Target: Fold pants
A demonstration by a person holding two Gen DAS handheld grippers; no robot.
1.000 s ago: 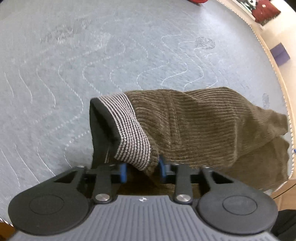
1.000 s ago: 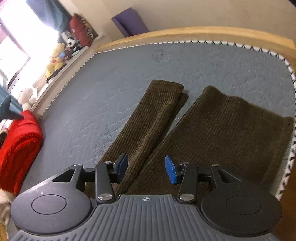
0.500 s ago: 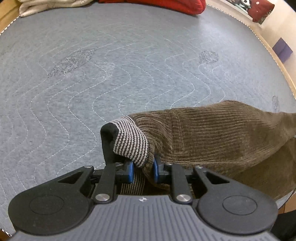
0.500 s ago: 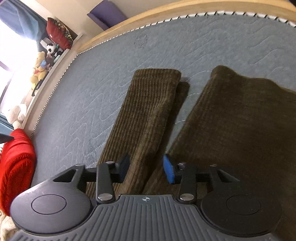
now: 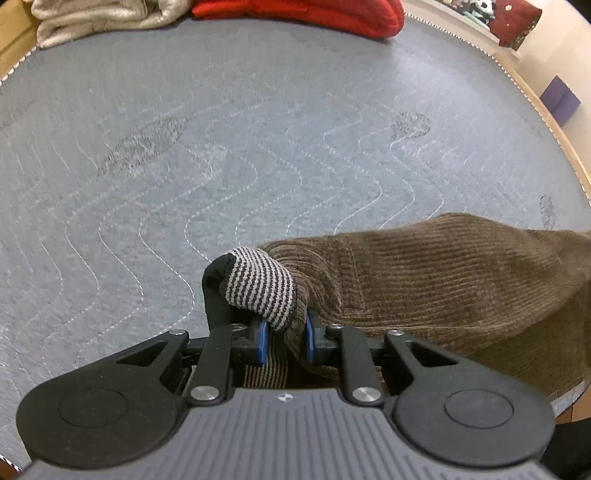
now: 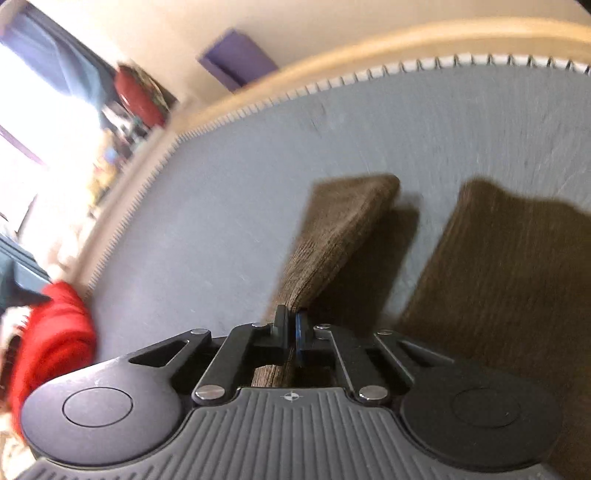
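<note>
While the left gripper (image 5: 283, 341) is clamped on the striped waistband (image 5: 260, 282) of the pants (image 5: 424, 280), the right gripper (image 6: 291, 334) is pinched shut on the edge of one trouser leg (image 6: 332, 243), so both ends of the garment are in hand. Nearest the left camera, the waistband bunches over the blue pads, with its black lining turned out on the left side. Beyond it the brown corduroy body runs off to the right, lying on the grey quilted mat (image 5: 221, 147), close to the mat's near edge.

From the right wrist, the held leg rises off the mat and throws a shadow beside it; the other leg (image 6: 517, 277) lies flat to the right, apart from the first. That view is blurred, which suggests quick motion.

The step in hand looks like the lengthwise fold — laying one leg over the other. To do it well, both grips should travel together at a matching height, keeping the cloth lightly taut between them so the corduroy does not sag or twist. The lifted leg wants to land with its outer seam along the flat leg's seam, hems level, before either grip lets go.

Farther off, a red blanket (image 5: 295, 14) and a beige blanket (image 5: 99, 18) sit at the mat's far edge, well clear of the work.
</note>
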